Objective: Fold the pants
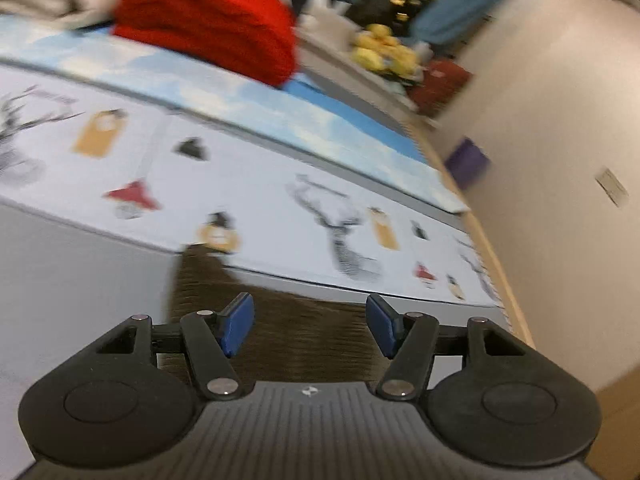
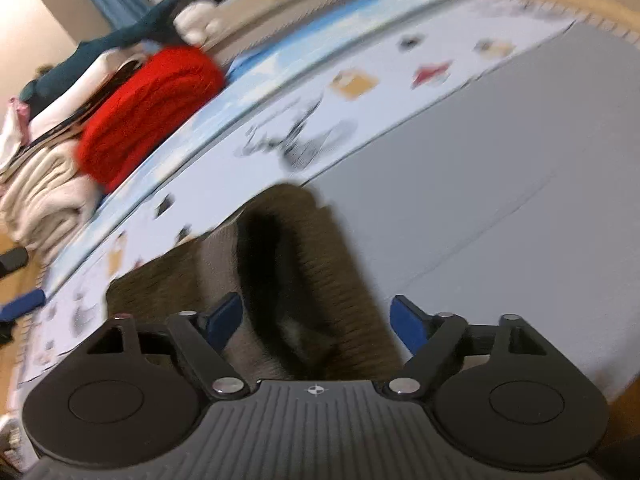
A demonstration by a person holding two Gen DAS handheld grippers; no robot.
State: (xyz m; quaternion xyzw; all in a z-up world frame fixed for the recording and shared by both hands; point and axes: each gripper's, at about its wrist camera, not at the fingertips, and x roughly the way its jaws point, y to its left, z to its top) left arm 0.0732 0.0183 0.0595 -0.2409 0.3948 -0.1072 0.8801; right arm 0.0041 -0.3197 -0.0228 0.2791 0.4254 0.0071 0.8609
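Observation:
Brown ribbed pants point(image 1: 304, 332) lie on a grey mat point(image 1: 72, 280), close under my left gripper point(image 1: 310, 326). Its blue pads point(image 1: 236, 328) stand wide apart with the cloth seen between them, and it is open. In the right wrist view the same pants point(image 2: 316, 280) are bunched, with a dark fold in the middle. My right gripper point(image 2: 318, 320) is open and its pads point(image 2: 408, 322) straddle the cloth. Both views are blurred, so I cannot tell whether the pads touch the fabric.
A printed mat with deer and lamp pictures point(image 1: 280, 184) lies beyond the pants. A red knit garment point(image 1: 208, 16) and a beige cloth pile point(image 2: 44, 196) sit at the far edge. A beige wall point(image 1: 560, 160) is on the right, with yellow plush toys point(image 1: 384, 48) behind.

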